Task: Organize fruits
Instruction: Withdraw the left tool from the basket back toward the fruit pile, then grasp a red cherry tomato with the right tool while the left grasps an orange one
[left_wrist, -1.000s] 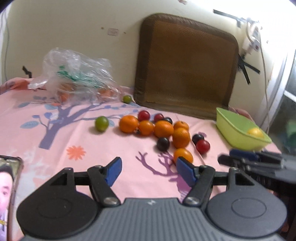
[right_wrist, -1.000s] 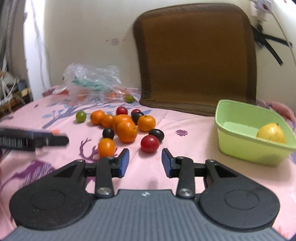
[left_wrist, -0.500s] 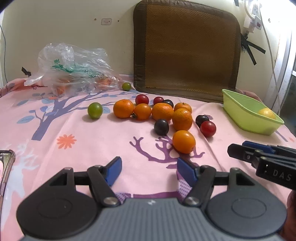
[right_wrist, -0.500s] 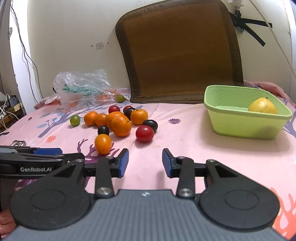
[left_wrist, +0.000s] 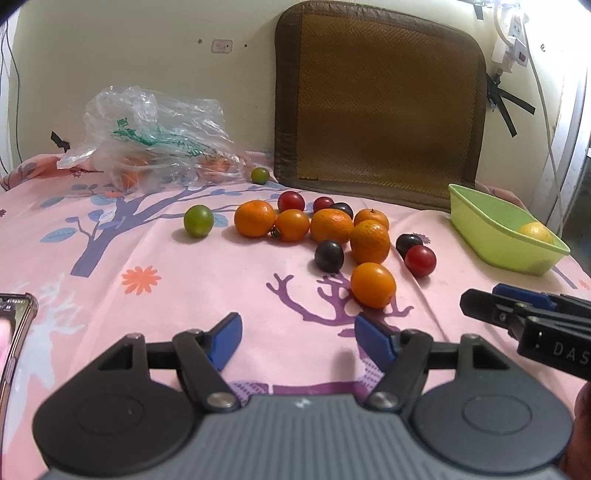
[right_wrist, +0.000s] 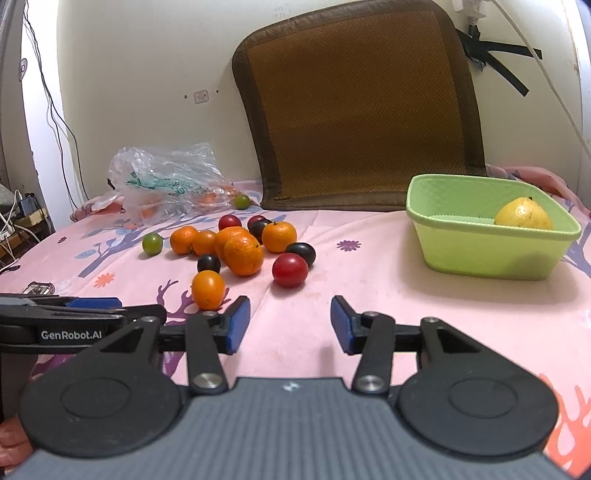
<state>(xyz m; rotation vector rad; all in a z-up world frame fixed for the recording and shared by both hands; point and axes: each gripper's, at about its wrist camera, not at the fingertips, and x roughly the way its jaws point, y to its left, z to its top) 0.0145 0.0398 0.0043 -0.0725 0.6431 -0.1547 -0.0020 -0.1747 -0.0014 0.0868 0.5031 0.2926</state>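
Note:
Several oranges (left_wrist: 331, 225) (right_wrist: 243, 254), red fruits (left_wrist: 420, 260) (right_wrist: 290, 270), dark plums (left_wrist: 329, 256) (right_wrist: 208, 263) and a green fruit (left_wrist: 198, 220) (right_wrist: 152, 243) lie clustered on the pink cloth. A light green basket (left_wrist: 495, 236) (right_wrist: 480, 254) at the right holds one yellow fruit (left_wrist: 535, 232) (right_wrist: 523, 214). My left gripper (left_wrist: 298, 338) is open and empty, just short of the nearest orange (left_wrist: 373, 284). My right gripper (right_wrist: 289, 325) is open and empty, in front of the red fruit. Each gripper shows at the edge of the other's view.
A crumpled plastic bag (left_wrist: 155, 140) with more fruit lies at the back left, a small green fruit (left_wrist: 260, 175) beside it. A brown mat (left_wrist: 376, 107) leans on the wall. A phone (left_wrist: 14, 332) lies at the left edge. Cables hang at the right.
Both grippers pulled back and settled; the views steadied from blur. The right gripper's jaws opened wider. The fruits have not moved.

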